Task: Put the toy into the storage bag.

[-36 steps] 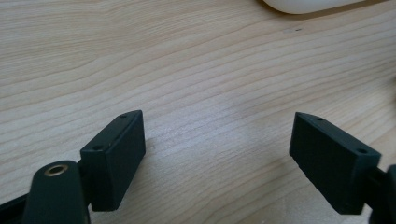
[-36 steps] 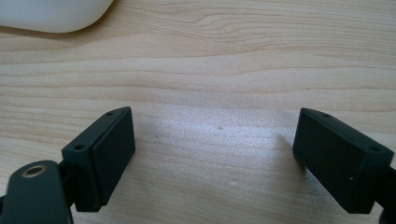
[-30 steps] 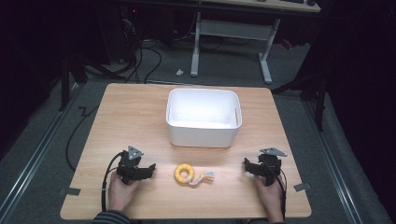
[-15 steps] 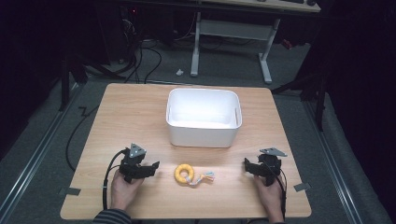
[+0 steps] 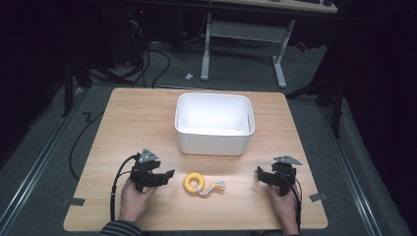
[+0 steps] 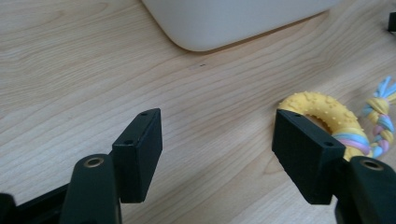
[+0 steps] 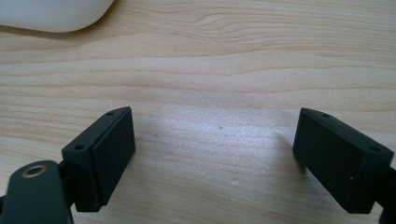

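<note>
grippers: 2, left (image 5: 166,175), right (image 5: 259,174)
hands: 2
ring toy (image 5: 196,183): 1, w/ rope tail
white tub (image 5: 215,125): 1
table (image 5: 123,128): 1

No readable text, label, brand or number — none on white bin (image 5: 215,129), table (image 5: 128,123) or toy ring (image 5: 194,183).

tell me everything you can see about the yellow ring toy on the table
The yellow ring toy is a knobbly, rubbery-looking ring lying flat on the wooden table, with a braided pastel rope looped through it and trailing right. It sits in front of the white bin, apart from it, untouched, near the open left gripper.
</note>
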